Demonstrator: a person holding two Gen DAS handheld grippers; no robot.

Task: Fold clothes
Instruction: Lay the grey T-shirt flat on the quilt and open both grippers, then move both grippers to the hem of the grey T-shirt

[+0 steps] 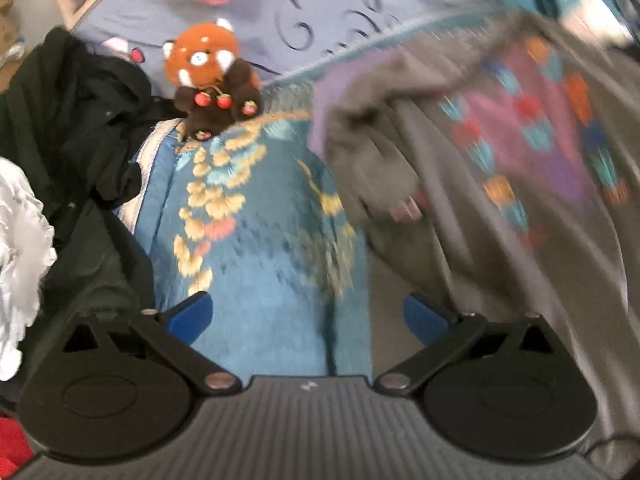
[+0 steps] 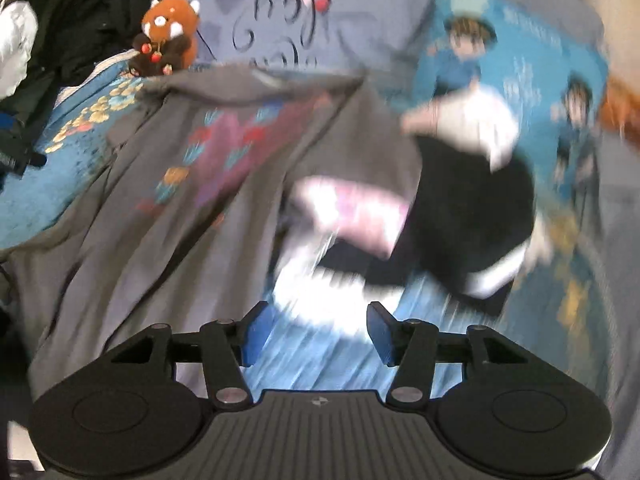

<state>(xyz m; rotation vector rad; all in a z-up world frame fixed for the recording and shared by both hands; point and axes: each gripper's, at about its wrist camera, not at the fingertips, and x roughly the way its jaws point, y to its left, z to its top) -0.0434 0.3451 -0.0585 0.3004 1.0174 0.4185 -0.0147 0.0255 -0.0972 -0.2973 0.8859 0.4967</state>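
Note:
A grey shirt (image 1: 460, 208) with a pink and purple print lies rumpled on the blue flowered bedspread (image 1: 264, 264); it shows blurred in both views, grey shirt (image 2: 168, 216) at left of the right wrist view. My left gripper (image 1: 308, 316) is open wide over the bedspread, just left of the shirt's edge, nothing between its blue pads. My right gripper (image 2: 316, 332) is open with nothing between its fingers, above the bedspread (image 2: 304, 364) beside the shirt. A blurred pile of black, white and pink clothing (image 2: 420, 224) lies ahead of it.
A red panda plush (image 1: 212, 76) sits at the head of the bed, red panda plush (image 2: 168, 36) at upper left in the right wrist view. Dark clothes (image 1: 68, 136) and a white ruffled garment (image 1: 20, 248) lie at left. A blue cartoon pillow (image 2: 520, 80) is at the right.

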